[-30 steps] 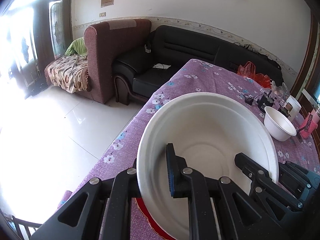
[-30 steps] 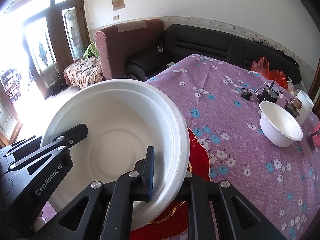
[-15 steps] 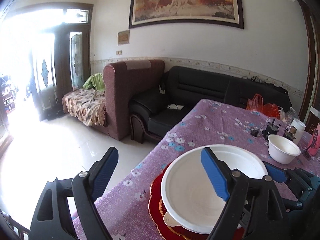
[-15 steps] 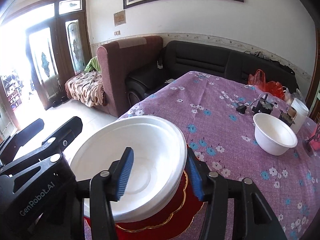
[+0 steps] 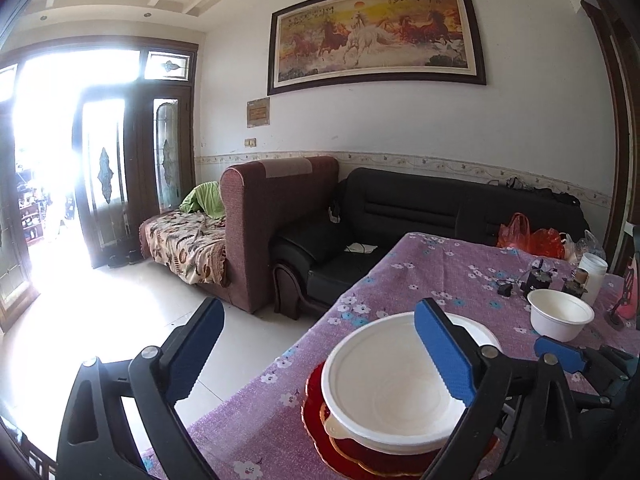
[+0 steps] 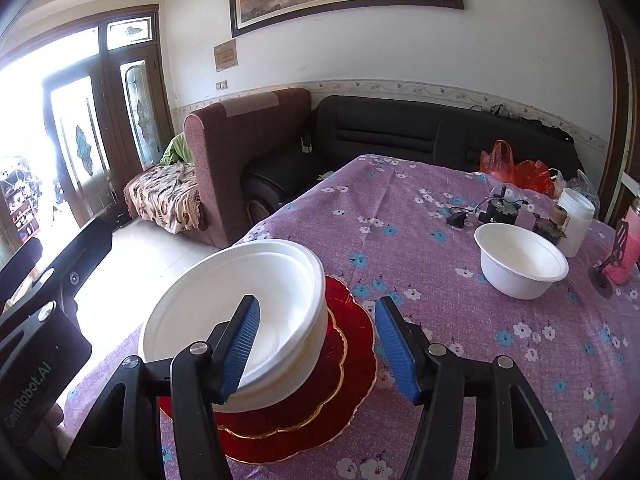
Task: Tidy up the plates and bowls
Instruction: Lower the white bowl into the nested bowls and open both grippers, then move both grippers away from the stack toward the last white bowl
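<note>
- On bench (image 6: pixel 400 200): big bowl (image 6: pixel 280 280) set on red plate (image 6: pixel 352 344) — done.
- Small bowl (image 6: pixel 520 264) apart — left.
- Left tool (image 5: pixel 320 356), right tool (image 6: pixel 316 344): jaws just opened, gripping nothing.

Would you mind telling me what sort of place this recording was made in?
Most likely a home living room: a black sofa along the wall, a framed horse painting above it, and a table with a purple floral tablecloth.
</note>
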`<state>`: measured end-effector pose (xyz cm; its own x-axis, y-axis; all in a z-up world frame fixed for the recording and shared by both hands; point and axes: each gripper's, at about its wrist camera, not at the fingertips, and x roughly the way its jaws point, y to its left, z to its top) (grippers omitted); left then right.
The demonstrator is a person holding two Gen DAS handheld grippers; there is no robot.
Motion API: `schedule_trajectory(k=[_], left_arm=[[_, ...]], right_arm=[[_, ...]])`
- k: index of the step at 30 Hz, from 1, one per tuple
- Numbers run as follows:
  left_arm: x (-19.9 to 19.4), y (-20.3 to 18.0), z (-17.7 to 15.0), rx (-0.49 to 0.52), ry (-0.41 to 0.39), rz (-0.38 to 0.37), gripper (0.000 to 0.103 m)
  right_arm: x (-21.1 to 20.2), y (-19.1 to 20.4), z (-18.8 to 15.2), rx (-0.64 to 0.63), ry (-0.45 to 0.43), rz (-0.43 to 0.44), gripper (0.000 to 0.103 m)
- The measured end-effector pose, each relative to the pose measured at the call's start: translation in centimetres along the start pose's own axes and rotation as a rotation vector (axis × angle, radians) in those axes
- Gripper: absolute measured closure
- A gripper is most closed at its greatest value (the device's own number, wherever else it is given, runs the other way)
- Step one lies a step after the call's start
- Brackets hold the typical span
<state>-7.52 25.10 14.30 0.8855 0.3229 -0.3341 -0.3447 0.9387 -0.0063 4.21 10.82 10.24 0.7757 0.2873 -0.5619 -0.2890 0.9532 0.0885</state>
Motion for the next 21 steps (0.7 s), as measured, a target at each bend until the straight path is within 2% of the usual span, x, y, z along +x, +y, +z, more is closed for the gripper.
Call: schedule_trajectory(k=[3, 12, 21], left_arm=[[-0.4, -1.2, -0.1, 0.009, 0.034, -0.046, 0.007], [-2.4, -5.0, -0.4, 0.060, 0.111, -0.122, 0.007], [-5.7, -8.5, -0.4, 0.120, 0.090, -0.177, 0.007]], right_arm=[[-1.1, -1.2, -0.4, 0.031, -0.004, -0.001, 0.036], [-4.3, -4.9, -2.1, 0.090, -0.009, -0.017, 0.034], [-7.7, -8.8, -3.6, 0.145, -0.036, -0.041, 0.033]])
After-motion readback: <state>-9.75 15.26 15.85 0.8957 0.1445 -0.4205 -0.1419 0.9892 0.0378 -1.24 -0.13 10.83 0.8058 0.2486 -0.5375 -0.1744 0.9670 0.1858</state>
